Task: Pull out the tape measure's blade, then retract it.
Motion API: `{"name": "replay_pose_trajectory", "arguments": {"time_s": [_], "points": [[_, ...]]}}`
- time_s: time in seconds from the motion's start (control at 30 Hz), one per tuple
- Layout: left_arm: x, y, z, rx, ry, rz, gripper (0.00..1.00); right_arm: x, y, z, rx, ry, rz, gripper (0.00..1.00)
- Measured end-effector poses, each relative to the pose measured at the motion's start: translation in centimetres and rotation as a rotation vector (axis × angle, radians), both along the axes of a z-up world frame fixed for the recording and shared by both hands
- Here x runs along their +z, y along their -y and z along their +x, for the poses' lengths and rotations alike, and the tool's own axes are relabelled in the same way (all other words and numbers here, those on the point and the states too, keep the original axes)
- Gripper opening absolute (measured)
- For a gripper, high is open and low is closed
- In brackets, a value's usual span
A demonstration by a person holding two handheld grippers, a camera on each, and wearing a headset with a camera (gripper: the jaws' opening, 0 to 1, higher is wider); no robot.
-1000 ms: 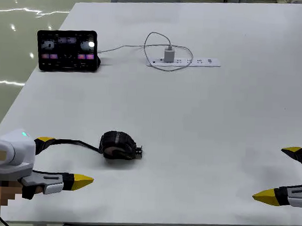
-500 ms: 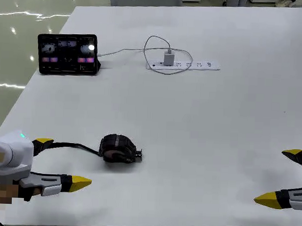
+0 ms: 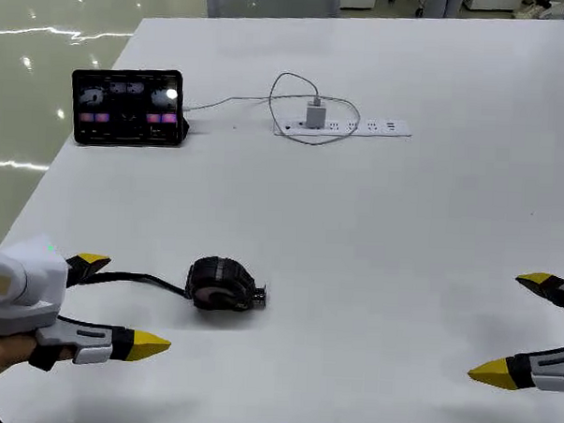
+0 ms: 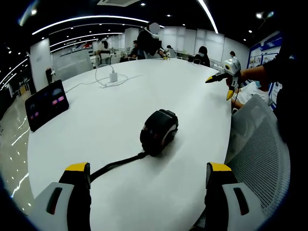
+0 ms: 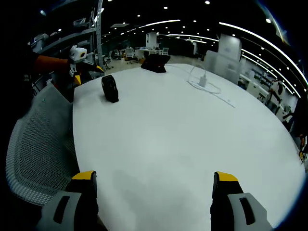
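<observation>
Unmoved tape measure (image 3: 224, 284) near table (image 3: 403, 226) edge, left gripper (image 3: 128, 299) alongside.

The tape measure (image 3: 221, 284) lies on the table (image 3: 403, 226) toward its near left, with its strap (image 3: 139, 279) trailing left to the left gripper (image 3: 128, 300). The right gripper (image 3: 506, 325) sits at the near right, well apart from both. At the far left stands a tablet (image 3: 127, 106), and a power strip (image 3: 346, 127) lies to its right, with a cable (image 3: 231, 99) running between them.

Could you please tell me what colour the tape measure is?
The tape measure is black, clearest in the left gripper view.
</observation>
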State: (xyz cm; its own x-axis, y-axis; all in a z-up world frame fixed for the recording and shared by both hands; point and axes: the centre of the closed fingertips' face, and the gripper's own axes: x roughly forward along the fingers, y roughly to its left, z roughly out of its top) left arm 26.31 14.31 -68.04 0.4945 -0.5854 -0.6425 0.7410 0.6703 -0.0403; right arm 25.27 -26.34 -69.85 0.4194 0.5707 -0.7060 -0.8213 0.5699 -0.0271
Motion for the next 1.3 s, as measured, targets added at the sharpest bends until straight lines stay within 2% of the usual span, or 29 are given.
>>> {"name": "replay_pose_trajectory", "arguments": {"time_s": [0.07, 0.1, 0.13, 0.17, 0.23, 0.33, 0.6, 0.7, 0.83, 1.03, 1.13, 1.3], "points": [[-0.2, 0.3, -0.1, -0.04, -0.013, 0.022, 0.97, -0.1, -0.5, 0.2, 0.023, 0.002, -0.001, 0.99], [-0.3, 0.6, 0.0, -0.069, -0.008, 0.039, 0.96, 0.0, -1.3, 0.3, 0.075, 0.022, 0.009, 0.99], [-0.3, 0.7, 0.1, -0.092, 0.002, 0.054, 0.96, 0.0, -1.5, 0.3, 0.076, 0.019, 0.011, 0.99], [-0.5, 1.0, 0.1, -0.11, -0.002, 0.07, 0.96, -0.1, -2.0, 0.2, 0.085, -0.001, 0.018, 0.99], [-0.5, 1.4, 0.3, -0.132, -0.008, 0.077, 0.96, -0.2, -2.6, 0.3, 0.099, -0.017, 0.02, 0.99], [-0.5, 2.4, 0.5, -0.183, -0.019, 0.095, 0.96, -0.1, -3.6, 0.6, 0.14, -0.003, 0.015, 0.99], [-0.6, 3.9, 1.0, -0.292, -0.052, 0.152, 0.95, -0.1, -5.4, 1.6, 0.179, 0.006, -0.003, 0.99], [-0.6, 4.2, 1.5, -0.33, -0.044, 0.183, 0.95, 0.2, -6.2, 1.8, 0.202, 0.017, 0.017, 0.99], [-0.8, 4.7, 2.3, -0.37, -0.039, 0.223, 0.94, 0.0, -7.1, 2.2, 0.216, 0.009, 0.013, 0.99], [-1.0, 5.8, 2.9, -0.423, -0.04, 0.251, 0.94, -0.5, -8.4, 2.5, 0.258, 0.012, 0.002, 0.99], [-1.3, 6.2, 3.0, -0.447, -0.046, 0.279, 0.93, -0.5, -9.2, 2.9, 0.266, 0.011, 0.012, 0.99], [-1.5, 7.1, 3.4, -0.48, -0.035, 0.32, 0.9, -0.3, -10.9, 3.3, 0.28, 0.01, 0.038, 0.99]]}}
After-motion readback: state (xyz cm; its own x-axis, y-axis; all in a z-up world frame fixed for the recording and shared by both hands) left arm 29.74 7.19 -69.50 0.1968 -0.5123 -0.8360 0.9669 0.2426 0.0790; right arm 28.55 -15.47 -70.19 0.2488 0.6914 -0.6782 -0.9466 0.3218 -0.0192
